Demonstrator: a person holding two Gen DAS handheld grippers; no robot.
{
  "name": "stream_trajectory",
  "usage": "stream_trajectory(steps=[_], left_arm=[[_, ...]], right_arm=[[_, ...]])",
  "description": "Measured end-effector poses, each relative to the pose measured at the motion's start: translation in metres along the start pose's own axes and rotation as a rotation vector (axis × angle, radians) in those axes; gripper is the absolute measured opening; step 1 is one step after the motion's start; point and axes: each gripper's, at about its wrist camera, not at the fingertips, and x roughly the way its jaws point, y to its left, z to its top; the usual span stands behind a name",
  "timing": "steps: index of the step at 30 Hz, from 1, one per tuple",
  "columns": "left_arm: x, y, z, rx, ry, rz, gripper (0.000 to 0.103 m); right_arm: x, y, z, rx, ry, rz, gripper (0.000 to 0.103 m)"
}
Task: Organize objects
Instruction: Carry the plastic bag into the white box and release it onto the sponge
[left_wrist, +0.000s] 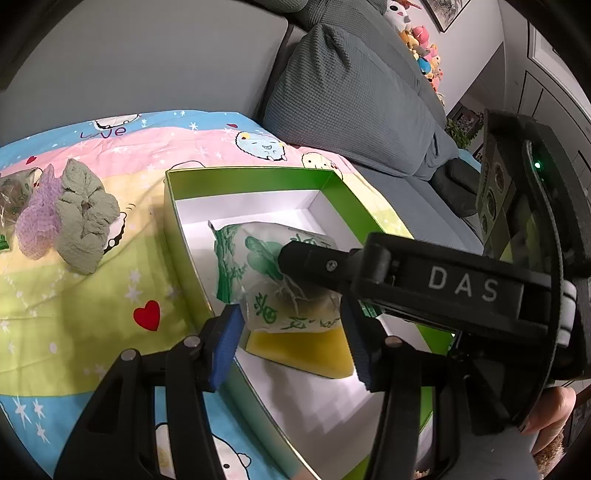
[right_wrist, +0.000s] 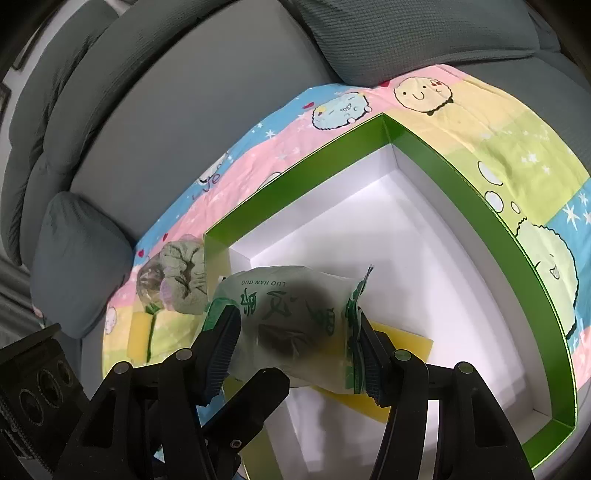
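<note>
Gripping the luo han guo packet (right_wrist: 295, 325) by its ends, the right gripper (right_wrist: 295, 332) holds it over the green box (right_wrist: 461, 184); the left gripper (left_wrist: 291, 347) seemingly stands narrow around it, near side.

A cartoon-printed blanket (left_wrist: 74, 295) in pink, yellow, green and blue bands is lying spread over a grey sofa (left_wrist: 147, 66). A grey cushion (left_wrist: 351, 103) is leaning beside it, and colourful plush toys (left_wrist: 424, 44) are sitting piled behind, near a framed picture (left_wrist: 447, 11).

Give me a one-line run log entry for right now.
right claw: shut on packet | left claw: around packet | packet: over yellow pad in green box
</note>
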Motion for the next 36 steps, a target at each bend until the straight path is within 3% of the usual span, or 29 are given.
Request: stream_trajectory(steps=[18,23,26,29,36], left_arm=[[-0.008,-0.002,-0.001,-0.007,-0.016,0.005,0.052],[-0.026,-0.003,0.001,0.002,-0.057,0.012,0.054],[-0.042,-0.002,0.002,0.001,-0.092,0.006,0.06],[-0.058,0.003,0.002,-0.007,-0.131,0.015,0.063],[-0.09,0.025,0.002,-0.061,-0.194,0.049,0.074]], right_arm=[[-0.005,0.003,-0.001,-0.008,-0.021,0.003,0.061],[-0.015,0.003,0.0,0.004,-0.065,-0.013,0.061],[-0.021,0.003,0.001,0.013,-0.092,-0.008,0.061],[-0.026,0.004,0.001,0.011,-0.117,-0.012,0.07],[-0.034,0.012,0.0,-0.008,-0.159,0.002,0.073]])
